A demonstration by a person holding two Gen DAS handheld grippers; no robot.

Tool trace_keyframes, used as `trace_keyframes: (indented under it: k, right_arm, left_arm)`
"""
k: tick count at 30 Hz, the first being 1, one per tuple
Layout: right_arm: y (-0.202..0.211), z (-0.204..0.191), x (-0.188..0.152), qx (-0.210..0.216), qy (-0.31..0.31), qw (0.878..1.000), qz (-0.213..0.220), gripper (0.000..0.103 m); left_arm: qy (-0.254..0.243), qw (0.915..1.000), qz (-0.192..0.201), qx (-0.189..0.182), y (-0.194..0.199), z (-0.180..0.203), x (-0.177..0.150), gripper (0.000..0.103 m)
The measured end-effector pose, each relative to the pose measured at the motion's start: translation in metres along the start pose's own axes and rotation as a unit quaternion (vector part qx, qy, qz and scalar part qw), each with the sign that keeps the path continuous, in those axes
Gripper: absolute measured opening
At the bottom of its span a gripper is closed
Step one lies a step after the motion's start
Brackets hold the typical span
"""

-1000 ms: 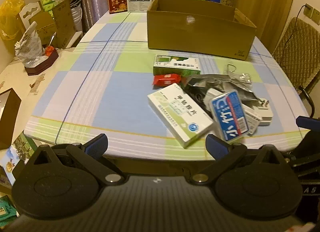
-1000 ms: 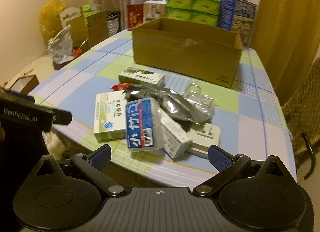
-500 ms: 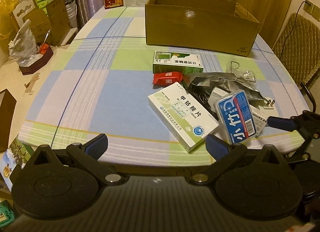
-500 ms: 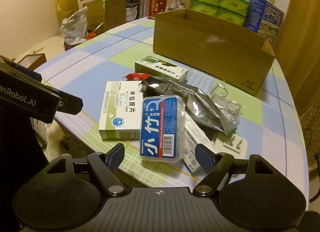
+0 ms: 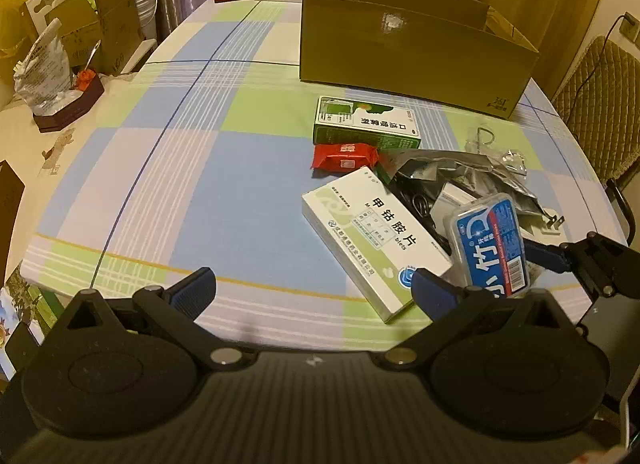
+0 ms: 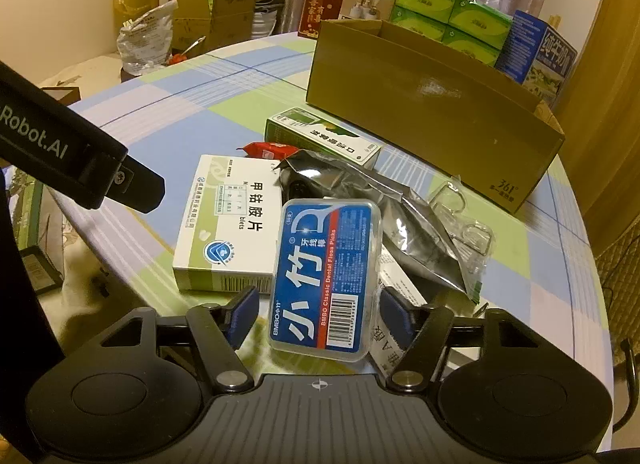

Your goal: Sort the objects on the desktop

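A blue floss-pick box [image 6: 324,276] lies on top of a pile at the table's near edge, also in the left wrist view [image 5: 492,244]. My right gripper [image 6: 320,316] straddles its near end. The jaws are closing, with a thin gap still showing at the left pad. Beside the box lie a white medicine box [image 6: 228,223], a silver foil bag [image 6: 384,215], a green box [image 6: 324,137] and a red packet [image 6: 268,149]. My left gripper [image 5: 312,288] hangs open over the table's front edge, with nothing between its fingers.
An open cardboard box [image 5: 412,47] stands behind the pile. Green cartons [image 6: 452,15] and other boxes are stacked at the far edge. Clear plastic packaging [image 6: 468,223] and a white plug [image 5: 548,223] lie right of the pile. A quilted chair [image 5: 600,103] stands at the right.
My right gripper has dropped forward onto the floss-pick box and its jaws have narrowed around it. The left gripper has moved slightly closer to the table.
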State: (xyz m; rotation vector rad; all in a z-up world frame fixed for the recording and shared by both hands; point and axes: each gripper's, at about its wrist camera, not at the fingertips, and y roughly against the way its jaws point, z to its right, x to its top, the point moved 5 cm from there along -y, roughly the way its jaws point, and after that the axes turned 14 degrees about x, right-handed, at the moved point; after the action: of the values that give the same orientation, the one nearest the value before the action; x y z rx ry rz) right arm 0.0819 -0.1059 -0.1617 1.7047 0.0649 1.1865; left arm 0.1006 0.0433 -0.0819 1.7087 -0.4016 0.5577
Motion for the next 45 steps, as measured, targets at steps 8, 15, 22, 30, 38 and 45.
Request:
trace_keyframes:
  k: [8, 15, 22, 30, 38, 45]
  right_arm:
    - [0.001, 0.009, 0.003, -0.007, -0.005, 1.0, 0.011, 0.056]
    - [0.008, 0.019, 0.003, -0.017, -0.002, 1.0, 0.013, 0.056]
    - [0.016, 0.03, 0.0, -0.02, -0.016, 1.0, 0.016, 0.056]
    - [0.021, 0.035, -0.001, -0.025, -0.022, 0.999, 0.017, 0.056]
    - [0.023, 0.038, -0.005, -0.027, -0.027, 0.999, 0.018, 0.056]
    - [0.022, 0.038, -0.003, -0.027, -0.026, 0.999, 0.018, 0.056]
  left_arm:
    - [-0.013, 0.9997, -0.005, -0.018, -0.009, 0.006, 0.001, 0.102]
    - [-0.007, 0.9993, -0.009, -0.035, -0.02, 0.016, 0.005, 0.102]
    - [-0.008, 0.9983, -0.015, -0.056, -0.034, 0.035, 0.009, 0.102]
    - [-0.018, 0.9967, -0.025, -0.076, -0.053, 0.054, 0.012, 0.102]
    - [-0.037, 0.9951, -0.037, -0.084, -0.07, 0.067, 0.012, 0.102]
    - [-0.062, 0.9947, -0.037, -0.073, -0.075, 0.059, 0.01, 0.102]
